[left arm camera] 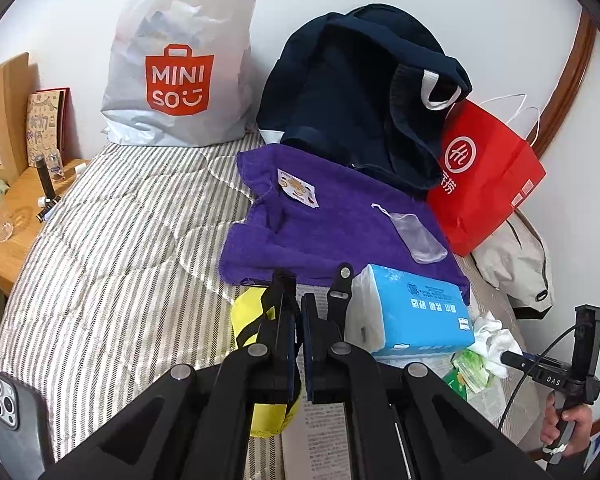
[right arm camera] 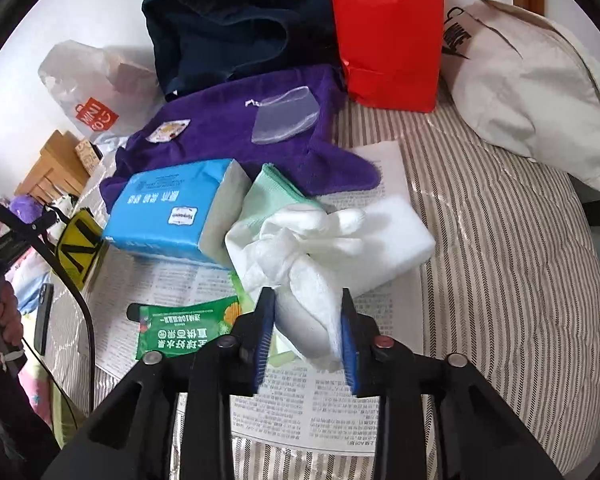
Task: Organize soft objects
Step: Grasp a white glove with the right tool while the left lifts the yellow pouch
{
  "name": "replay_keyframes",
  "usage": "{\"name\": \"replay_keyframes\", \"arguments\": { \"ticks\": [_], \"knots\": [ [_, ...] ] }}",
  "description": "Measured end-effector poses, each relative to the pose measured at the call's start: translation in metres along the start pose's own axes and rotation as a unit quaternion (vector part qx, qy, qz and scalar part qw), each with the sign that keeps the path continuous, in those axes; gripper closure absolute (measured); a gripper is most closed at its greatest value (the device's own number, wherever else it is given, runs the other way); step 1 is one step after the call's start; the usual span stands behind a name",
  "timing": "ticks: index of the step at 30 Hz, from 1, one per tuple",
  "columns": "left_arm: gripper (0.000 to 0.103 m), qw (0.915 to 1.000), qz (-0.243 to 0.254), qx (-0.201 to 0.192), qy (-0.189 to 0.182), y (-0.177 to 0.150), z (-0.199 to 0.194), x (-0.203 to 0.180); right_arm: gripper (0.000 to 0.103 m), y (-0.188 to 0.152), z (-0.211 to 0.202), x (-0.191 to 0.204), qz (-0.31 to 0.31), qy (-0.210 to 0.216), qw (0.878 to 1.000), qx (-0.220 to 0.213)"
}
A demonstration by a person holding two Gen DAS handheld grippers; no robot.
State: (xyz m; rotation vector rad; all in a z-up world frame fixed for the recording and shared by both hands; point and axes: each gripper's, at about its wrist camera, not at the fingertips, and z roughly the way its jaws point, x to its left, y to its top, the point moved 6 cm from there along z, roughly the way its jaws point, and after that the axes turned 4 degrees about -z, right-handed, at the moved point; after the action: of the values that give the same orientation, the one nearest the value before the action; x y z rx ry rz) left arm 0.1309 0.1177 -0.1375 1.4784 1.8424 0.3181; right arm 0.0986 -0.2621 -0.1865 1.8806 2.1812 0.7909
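bed point(right arm camera: 500, 240) is cluttered: purple towel point(right arm camera: 228, 128), blue tissue pack point(right arm camera: 160, 208), then the white cloth point(right arm camera: 300, 248) bunched on the newspaper point(right arm camera: 340, 412). right gripper point(right arm camera: 308, 332) has its jaws clamped on the cloth's near end. i'd lift straight up so the tail clears the pack. left gripper point(left arm camera: 298, 320) has its jaws nearly together, holding nothing.

Home bedroom, striped quilted bed point(left arm camera: 112, 240), wooden bedside table point(left arm camera: 18, 216)
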Motion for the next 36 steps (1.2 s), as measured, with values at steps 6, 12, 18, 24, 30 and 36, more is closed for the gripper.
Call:
{"name": "replay_keyframes", "arguments": {
  "ticks": [6,12,18,24,30,36],
  "knots": [
    [0.099,1.0000,0.001,0.003,-0.002,-0.001,0.002,-0.002,0.052,0.015,0.009,-0.002,0.006,0.005,1.000,-0.006],
    [0.099,1.0000,-0.003,0.003,-0.005,0.000,0.003,-0.002,0.089,0.021,0.016,0.008,-0.034,0.002,0.999,0.008],
    [0.099,0.9999,-0.003,0.000,-0.012,0.001,-0.001,-0.005,0.089,0.024,-0.011,0.005,-0.022,0.006,0.999,-0.023],
    [0.099,0.9997,0.004,-0.009,-0.021,0.007,-0.009,-0.015,0.089,0.034,-0.031,-0.002,-0.006,0.008,0.999,-0.046],
    [0.099,0.9996,0.011,-0.012,-0.021,0.012,-0.013,-0.022,0.089,0.043,-0.038,0.004,-0.003,0.016,0.998,-0.061],
    [0.099,0.9995,0.017,-0.017,-0.021,0.023,-0.013,-0.029,0.089,0.062,-0.033,0.019,-0.013,0.028,0.997,-0.065]
  ]
}}
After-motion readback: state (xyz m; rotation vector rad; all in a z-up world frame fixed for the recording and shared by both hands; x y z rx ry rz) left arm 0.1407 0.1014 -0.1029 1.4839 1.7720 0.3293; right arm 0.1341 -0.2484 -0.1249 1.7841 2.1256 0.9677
